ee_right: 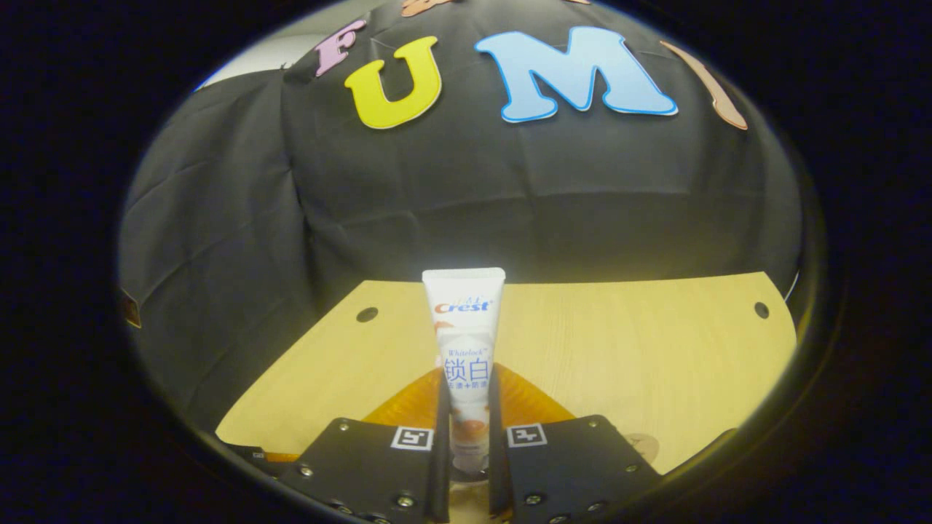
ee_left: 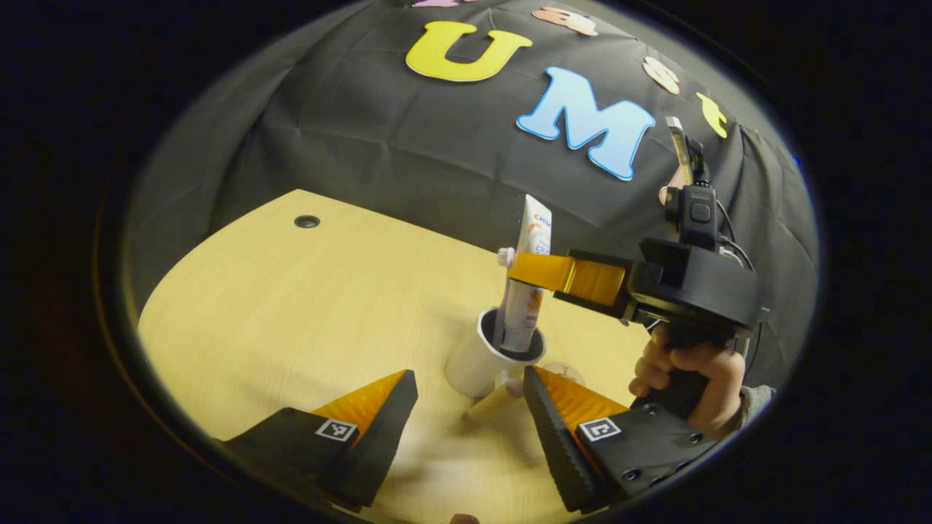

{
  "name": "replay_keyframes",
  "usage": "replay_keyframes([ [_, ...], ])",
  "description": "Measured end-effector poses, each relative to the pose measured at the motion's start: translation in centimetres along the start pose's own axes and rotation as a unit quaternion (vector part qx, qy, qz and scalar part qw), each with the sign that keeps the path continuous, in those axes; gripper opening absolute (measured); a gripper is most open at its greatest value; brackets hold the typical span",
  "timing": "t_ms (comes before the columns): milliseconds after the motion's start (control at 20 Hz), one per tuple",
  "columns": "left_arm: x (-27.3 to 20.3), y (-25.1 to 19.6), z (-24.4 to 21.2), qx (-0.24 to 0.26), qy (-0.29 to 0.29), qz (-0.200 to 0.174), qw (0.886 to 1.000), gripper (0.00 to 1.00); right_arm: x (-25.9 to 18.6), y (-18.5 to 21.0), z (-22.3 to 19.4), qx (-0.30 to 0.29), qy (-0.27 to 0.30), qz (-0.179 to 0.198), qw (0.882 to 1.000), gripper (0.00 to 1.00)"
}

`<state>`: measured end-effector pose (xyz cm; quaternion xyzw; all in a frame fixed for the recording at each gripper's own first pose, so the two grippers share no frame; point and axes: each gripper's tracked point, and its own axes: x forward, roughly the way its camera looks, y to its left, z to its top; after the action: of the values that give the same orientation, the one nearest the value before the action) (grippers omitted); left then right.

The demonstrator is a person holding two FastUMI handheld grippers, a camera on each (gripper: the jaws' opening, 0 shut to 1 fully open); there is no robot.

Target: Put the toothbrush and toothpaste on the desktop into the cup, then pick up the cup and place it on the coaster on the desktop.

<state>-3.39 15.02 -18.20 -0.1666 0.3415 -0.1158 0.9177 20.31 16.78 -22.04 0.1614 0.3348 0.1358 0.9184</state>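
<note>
Left gripper view: the left gripper (ee_left: 470, 397) sits at the bottom centre of the frame, its two fingers spread well apart with nothing between them. Just beyond the gap stands a white cup (ee_left: 486, 356) on the light wooden desktop (ee_left: 291, 320), slightly right of centre. The toothpaste tube (ee_left: 528, 280) stands upright with its lower end inside the cup and its flat crimped end pointing up. A toothbrush (ee_left: 502, 295) also rises from the cup, touching the left side of the tube; its head shows just above the gripping finger. A pale stick-like object lies on the desktop at the foot of the cup, between the left gripper's fingers; what it is cannot be told. Beside the cup, to its lower right, part of a round coaster (ee_left: 564, 372) shows, the cup not on it.

The right gripper (ee_left: 528, 271) enters from the right of the frame, held by a hand (ee_left: 688, 378), and its fingers reach the tube at mid height.

Right gripper view: the right gripper (ee_right: 466, 429) is at bottom centre, both fingers pressed against the sides of the toothpaste tube (ee_right: 464, 349), which stands upright between them. The desktop (ee_right: 619, 342) fills the middle band. A small part of the coaster (ee_right: 644, 445) shows at lower right.
</note>
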Motion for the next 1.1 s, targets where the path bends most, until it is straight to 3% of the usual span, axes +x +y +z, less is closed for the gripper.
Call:
replay_keyframes([
  [200,0.0,0.2,0.0,-0.001,0.002,-0.001,1.000,0.93,-0.1,-0.1,-1.1,-0.021,0.011,-0.011,1.000,0.27],
  [400,0.0,0.1,-0.1,0.002,0.005,-0.005,1.000,0.96,-0.4,0.0,-1.6,-0.032,0.020,-0.012,0.999,0.27],
  [500,0.1,0.0,-0.2,0.004,0.006,-0.009,1.000,0.95,-0.8,0.0,-1.9,-0.034,0.024,-0.012,0.999,0.34],
  [650,0.3,-0.5,-0.1,0.007,0.009,-0.014,1.000,0.95,-1.2,-0.1,-1.7,-0.033,0.025,-0.015,0.999,0.29],
  [700,0.3,-0.7,-0.3,0.008,0.009,-0.014,1.000,0.96,-1.3,-0.2,-1.7,-0.033,0.027,-0.019,0.999,0.33],
  [1100,-0.4,-0.2,-0.5,0.000,0.013,-0.007,1.000,0.96,-1.8,-0.8,-1.4,-0.055,0.020,-0.022,0.998,0.33],
])
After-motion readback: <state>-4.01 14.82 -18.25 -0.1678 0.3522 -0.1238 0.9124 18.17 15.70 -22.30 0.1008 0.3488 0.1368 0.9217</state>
